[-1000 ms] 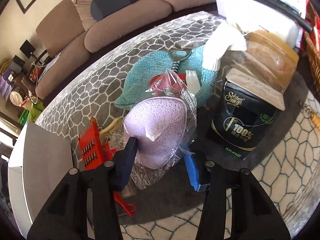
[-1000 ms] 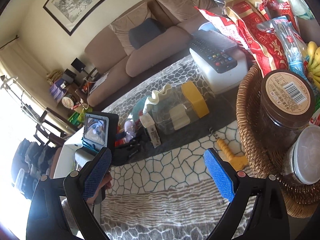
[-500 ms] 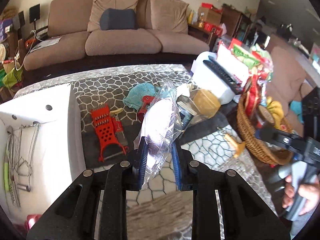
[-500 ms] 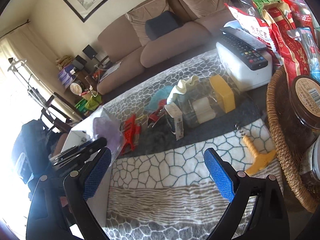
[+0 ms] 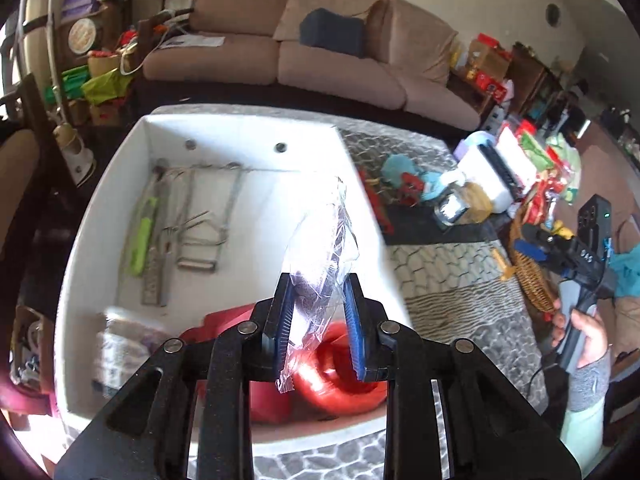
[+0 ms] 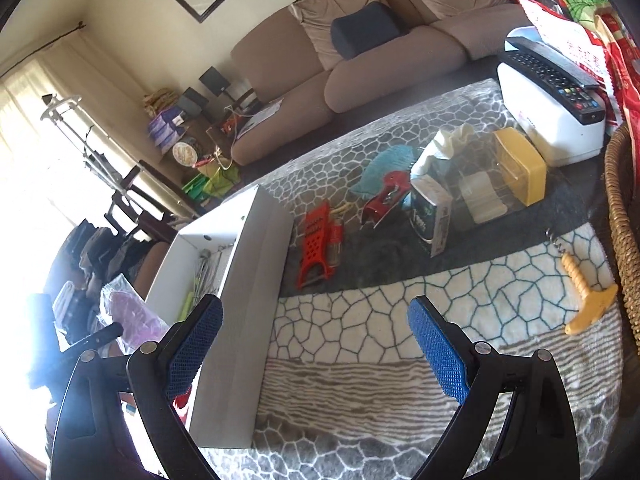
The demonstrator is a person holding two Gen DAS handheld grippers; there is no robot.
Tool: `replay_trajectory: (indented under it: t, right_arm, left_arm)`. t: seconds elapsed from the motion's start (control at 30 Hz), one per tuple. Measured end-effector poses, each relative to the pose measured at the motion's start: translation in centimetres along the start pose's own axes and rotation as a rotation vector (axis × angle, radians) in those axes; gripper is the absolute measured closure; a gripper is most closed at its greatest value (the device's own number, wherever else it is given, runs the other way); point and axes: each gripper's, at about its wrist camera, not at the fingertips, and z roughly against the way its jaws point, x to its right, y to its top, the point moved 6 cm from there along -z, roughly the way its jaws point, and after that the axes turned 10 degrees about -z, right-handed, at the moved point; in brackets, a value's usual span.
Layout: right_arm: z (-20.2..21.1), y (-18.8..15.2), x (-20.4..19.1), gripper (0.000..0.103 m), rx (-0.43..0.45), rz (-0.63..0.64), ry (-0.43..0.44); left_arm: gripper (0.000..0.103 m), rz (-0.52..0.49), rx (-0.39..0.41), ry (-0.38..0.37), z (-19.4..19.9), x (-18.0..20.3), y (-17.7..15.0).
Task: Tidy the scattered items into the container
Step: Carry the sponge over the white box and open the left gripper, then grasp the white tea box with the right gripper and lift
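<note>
My left gripper (image 5: 320, 320) is shut on a purple sponge in a clear plastic wrapper (image 5: 320, 252), held in the air over the white box (image 5: 248, 128). The box holds metal utensils (image 5: 192, 220), a green-handled tool (image 5: 140, 240) and red items (image 5: 340, 376). In the right wrist view the same bagged sponge (image 6: 132, 316) hangs over the box's (image 6: 256, 248) left side. My right gripper (image 6: 316, 348) stands open and empty above the patterned cloth, beside the box's near right wall. A red grater (image 6: 316, 244), a teal cloth (image 6: 384, 168) and a yellow-handled corkscrew (image 6: 580, 284) lie on the cloth.
A black packet (image 6: 432, 216), a clear case with a yellow end (image 6: 496, 176) and a white box bearing a remote (image 6: 556, 80) sit at the back right. A wicker basket (image 6: 624, 220) stands at the right edge. A sofa (image 6: 360, 52) runs behind the table.
My left gripper shut on the bagged sponge, lifted it off the table and carried it left over the white box. My right gripper drifted left toward the box, staying open.
</note>
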Motion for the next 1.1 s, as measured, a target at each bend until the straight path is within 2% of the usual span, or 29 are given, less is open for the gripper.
replay_trajectory:
  t: [0.13,0.3,0.33,0.37,0.43,0.5,0.6,0.7,0.77,0.87,0.93,1.1]
  right_arm:
    - [-1.6,-1.0,-1.3,0.006,-0.029,0.031,-0.007]
    - [-2.7,-2.0,-2.1,0.006,-0.054,0.052,-0.017]
    - [-2.8,-2.2,-2.2,0.006,-0.057,0.056,-0.019]
    - [-2.8,-2.3,-2.3,0.006,-0.059,0.059,-0.020]
    - [-2.9,-2.2,-2.4,0.006,-0.058,0.061,-0.023]
    - [-2.8,-2.1,-2.3,0.006,-0.055,0.056,-0.022]
    - [-2.7,-2.0,-2.1,0.006,-0.051,0.046,-0.020]
    - [-2.4,-1.8,-1.8,0.006,-0.045,0.044,-0.023]
    - [-2.1,-1.5,-1.6,0.006,-0.041,0.039,-0.020]
    - [-1.5,-1.0,-1.1,0.006,-0.027,0.024,-0.018]
    - [-0.9,-0.4,-0.4,0.006,-0.011,0.003,-0.019]
    - [0.9,1.3,2.6,0.006,0.040,-0.071,-0.043]
  left_arm:
    - [0.080,-0.050,-0.082,0.149,-0.7,-2.7,-2.8]
    - [0.079,-0.104,-0.214,0.215,-3.1,-2.9,-5.0]
    - [0.075,-0.114,-0.232,0.222,-3.7,-2.6,-5.2]
    - [0.062,-0.116,-0.249,0.225,-4.1,-2.4,-5.5]
    - [0.048,-0.115,-0.276,0.199,-5.0,-1.8,-6.0]
    - [0.047,-0.114,-0.288,0.143,-5.3,-0.9,-6.5]
    - [0.046,-0.136,-0.294,0.145,-4.6,0.1,-7.0]
    - [0.043,-0.099,-0.255,0.135,-3.1,0.1,-6.6]
    - [0.032,-0.039,-0.196,0.120,-1.9,-0.1,-5.8]
    - [0.020,0.044,-0.098,0.040,-1.0,0.7,-4.2]
    - [0.018,0.051,-0.042,-0.011,-0.9,2.5,-3.2]
    - [0.017,-0.010,0.068,-0.105,-2.0,9.3,-1.1]
